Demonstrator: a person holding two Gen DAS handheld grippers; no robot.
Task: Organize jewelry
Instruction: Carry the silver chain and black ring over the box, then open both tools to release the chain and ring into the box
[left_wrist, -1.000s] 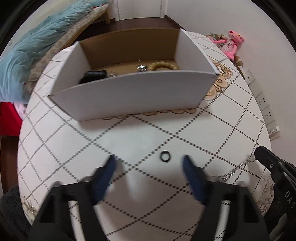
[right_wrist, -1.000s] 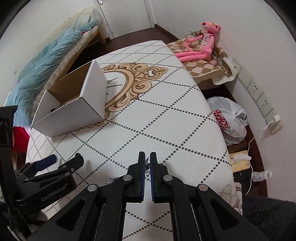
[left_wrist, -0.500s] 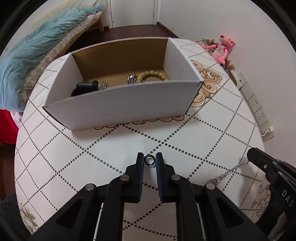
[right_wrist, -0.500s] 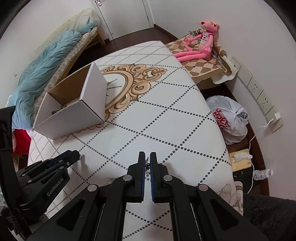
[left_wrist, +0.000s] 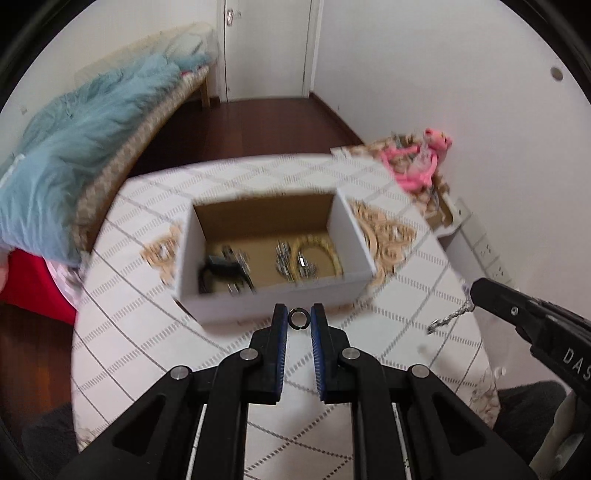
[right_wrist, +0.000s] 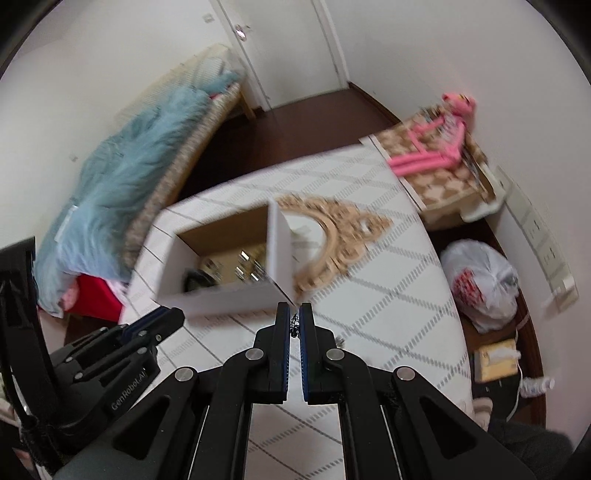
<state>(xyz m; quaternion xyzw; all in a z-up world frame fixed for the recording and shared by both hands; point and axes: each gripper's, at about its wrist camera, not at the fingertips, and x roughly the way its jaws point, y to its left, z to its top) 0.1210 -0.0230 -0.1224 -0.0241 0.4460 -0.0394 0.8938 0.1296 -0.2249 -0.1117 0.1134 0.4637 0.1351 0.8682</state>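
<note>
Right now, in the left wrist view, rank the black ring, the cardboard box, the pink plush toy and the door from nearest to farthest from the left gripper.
1. Black ring: held between the fingers of the left gripper.
2. Cardboard box: straight ahead on the table, just beyond the fingertips.
3. Pink plush toy: far right, past the table edge.
4. Door: back wall, centre, farthest.

Motion blur smears the jewelry in your box (left_wrist: 273, 258), so you cannot tell the pieces apart. Your right gripper (right_wrist: 294, 320) hides most of the chain (right_wrist: 294, 326) it pinches.
</note>
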